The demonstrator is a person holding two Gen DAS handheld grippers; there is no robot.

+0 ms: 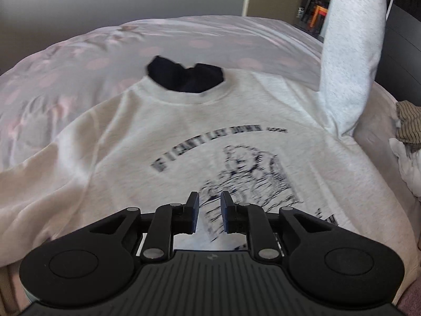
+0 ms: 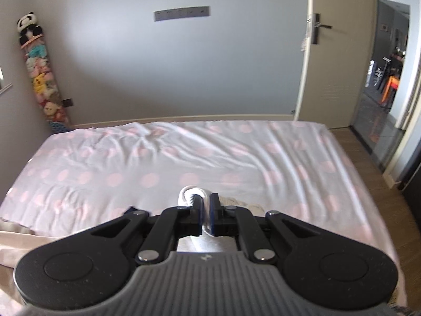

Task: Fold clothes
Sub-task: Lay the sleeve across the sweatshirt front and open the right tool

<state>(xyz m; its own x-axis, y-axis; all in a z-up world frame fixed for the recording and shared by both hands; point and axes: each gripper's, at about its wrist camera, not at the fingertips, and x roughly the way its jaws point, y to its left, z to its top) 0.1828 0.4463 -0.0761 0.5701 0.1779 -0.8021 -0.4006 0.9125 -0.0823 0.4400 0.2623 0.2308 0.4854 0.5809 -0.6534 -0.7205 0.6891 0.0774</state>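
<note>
A pale grey sweatshirt (image 1: 131,144) with a dark printed drawing and lettering lies front-up on the bed, its dark neck lining (image 1: 184,76) at the far end. My left gripper (image 1: 209,205) hovers over the print, open, with nothing between its fingers. One sleeve (image 1: 350,52) rises steeply from the shoulder at the right and leaves the frame at the top. In the right wrist view my right gripper (image 2: 206,210) is shut on a bunched white cuff (image 2: 189,193), held above the bed. The rest of the garment is hidden below that gripper.
The bed has a white sheet with pink dots (image 2: 131,163), wrinkled. A pile of striped and white clothes (image 1: 407,123) lies at the bed's right edge. A door (image 2: 336,65) stands open at the right, and a tall holder of plush toys (image 2: 39,71) leans in the left corner.
</note>
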